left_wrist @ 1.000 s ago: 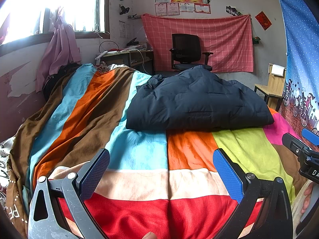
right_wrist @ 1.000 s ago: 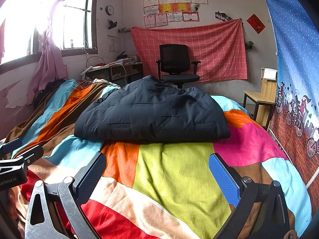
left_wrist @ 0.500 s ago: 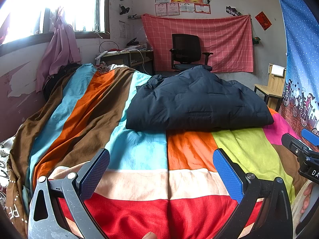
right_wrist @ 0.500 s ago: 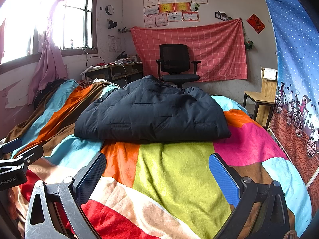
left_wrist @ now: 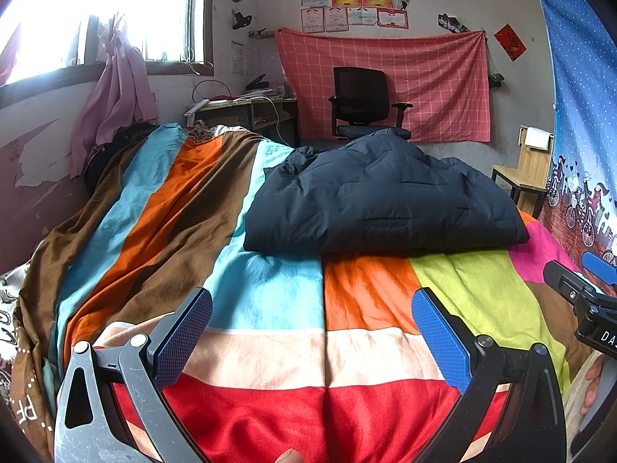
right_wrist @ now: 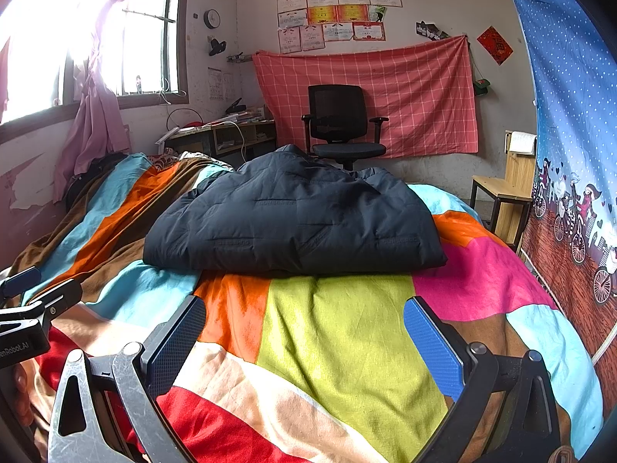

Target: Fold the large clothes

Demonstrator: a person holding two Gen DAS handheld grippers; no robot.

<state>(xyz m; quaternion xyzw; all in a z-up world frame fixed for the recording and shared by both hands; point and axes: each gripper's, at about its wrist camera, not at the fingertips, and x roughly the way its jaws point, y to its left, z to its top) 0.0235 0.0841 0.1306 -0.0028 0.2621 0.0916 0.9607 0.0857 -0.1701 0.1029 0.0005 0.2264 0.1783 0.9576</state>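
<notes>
A dark navy quilted jacket (left_wrist: 381,200) lies folded in a thick bundle on the bed with the colourful striped blanket (left_wrist: 270,289); it also shows in the right wrist view (right_wrist: 297,223). My left gripper (left_wrist: 312,308) is open and empty, held above the blanket in front of the jacket, apart from it. My right gripper (right_wrist: 304,316) is open and empty, beside the left one and equally short of the jacket. The right gripper shows at the right edge of the left wrist view (left_wrist: 586,301); the left gripper shows at the left edge of the right wrist view (right_wrist: 27,308).
A black office chair (left_wrist: 362,104) stands beyond the bed before a red checked cloth (left_wrist: 424,85). A desk (left_wrist: 246,112) is at the back left under the window. A wooden stool (left_wrist: 528,177) and a blue curtain (left_wrist: 586,135) are on the right.
</notes>
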